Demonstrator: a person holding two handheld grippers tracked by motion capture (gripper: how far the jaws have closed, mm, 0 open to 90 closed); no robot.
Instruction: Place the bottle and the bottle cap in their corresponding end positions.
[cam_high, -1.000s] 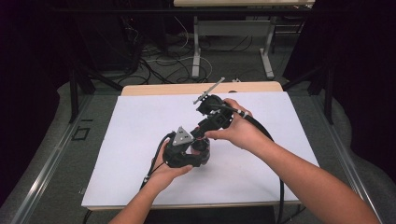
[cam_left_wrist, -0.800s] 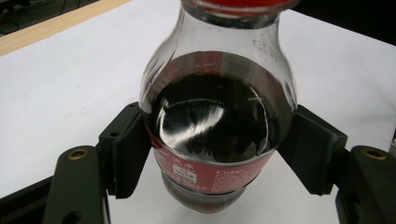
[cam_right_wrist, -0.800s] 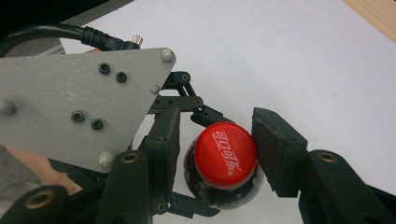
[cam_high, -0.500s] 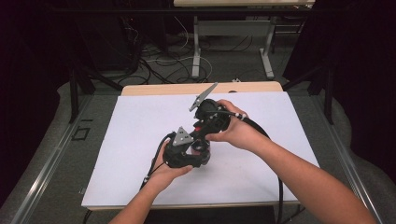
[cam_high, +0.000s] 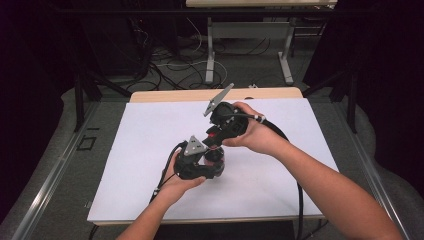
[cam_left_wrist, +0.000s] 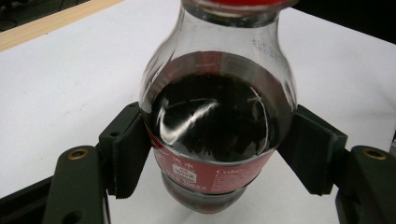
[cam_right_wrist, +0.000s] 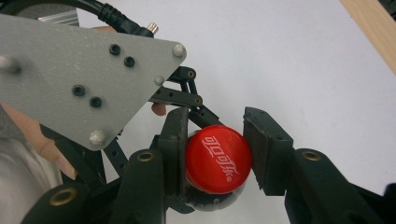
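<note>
A small cola bottle (cam_left_wrist: 217, 135) with dark liquid and a red label stands on the white sheet. My left gripper (cam_left_wrist: 219, 161) is shut on its body, one pad pressed against each side; the high view shows this gripper (cam_high: 212, 159) low at mid-table. The bottle's red cap (cam_right_wrist: 218, 158) sits between the jaws of my right gripper (cam_right_wrist: 215, 151), which comes down from above and is shut on it. In the high view the right gripper (cam_high: 214, 141) hangs directly over the left one. The left gripper's grey plate (cam_right_wrist: 79, 70) lies close beside the cap.
A white sheet (cam_high: 135, 150) covers most of the table, with a wooden strip (cam_high: 165, 95) along its far edge. The right gripper's black cable (cam_high: 300, 200) trails off the near right side. Beyond the table are cables and desk legs (cam_high: 210, 55).
The right gripper has twisted over the bottle top, its grey plate swinging to a steeper angle. The left gripper and bottle have stayed in place.
</note>
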